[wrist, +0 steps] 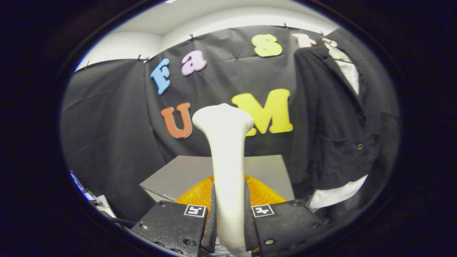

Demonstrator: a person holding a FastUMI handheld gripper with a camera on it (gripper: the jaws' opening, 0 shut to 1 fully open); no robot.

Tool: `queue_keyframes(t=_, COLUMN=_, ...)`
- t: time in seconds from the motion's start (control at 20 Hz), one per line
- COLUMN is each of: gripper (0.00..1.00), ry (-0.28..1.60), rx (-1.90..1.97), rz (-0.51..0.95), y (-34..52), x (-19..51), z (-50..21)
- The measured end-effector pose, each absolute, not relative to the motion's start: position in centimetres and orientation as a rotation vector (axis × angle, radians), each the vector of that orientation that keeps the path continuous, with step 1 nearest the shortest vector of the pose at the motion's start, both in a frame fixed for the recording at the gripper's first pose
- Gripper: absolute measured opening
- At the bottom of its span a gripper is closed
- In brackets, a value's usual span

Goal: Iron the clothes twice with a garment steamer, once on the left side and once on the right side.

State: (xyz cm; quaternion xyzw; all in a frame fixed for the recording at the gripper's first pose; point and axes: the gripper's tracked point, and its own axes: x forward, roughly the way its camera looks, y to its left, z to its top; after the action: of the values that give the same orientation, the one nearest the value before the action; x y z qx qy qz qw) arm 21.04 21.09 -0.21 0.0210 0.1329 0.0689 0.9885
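Note:
A white garment steamer (227, 157) stands upright between my fingers, its wide head at the top, level with the booth wall. My gripper (229, 200) is shut on the steamer's handle, with both fingers pressing its sides. A black jacket (332, 121) hangs to the right of the steamer, beyond the fingers, over a white shirt (348, 69) whose collar and lower hem show. The steamer head is apart from the jacket, to its left.
A grey tabletop (185, 171) lies just beyond the fingers. An orange ribbed object (194, 196) sits under the steamer, right behind the fingers. Black cloth walls close the booth behind and to the left. A cable and small items (94, 201) lie low on the left.

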Motion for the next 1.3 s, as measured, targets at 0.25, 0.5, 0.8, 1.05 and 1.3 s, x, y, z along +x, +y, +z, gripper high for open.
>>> queue_keyframes(t=0.25, gripper=0.33, ry=0.186, rx=0.057, rz=-0.023, y=12.5, x=19.1, z=2.3)
queue_keyframes(t=0.5, gripper=0.33, ry=0.145, rx=0.094, rz=-0.134, y=5.9, x=19.7, z=1.7)
queue_keyframes(t=0.8, gripper=0.33, ry=0.039, rx=0.071, rz=-0.139, y=0.1, x=22.2, z=4.6)
queue_keyframes(t=1.05, gripper=0.33, ry=-0.112, rx=-0.015, rz=-0.127, y=-3.1, x=24.7, z=9.8)
queue_keyframes(t=1.3, gripper=0.33, ry=-0.208, rx=-0.086, rz=-0.114, y=-4.3, x=27.9, z=13.6)
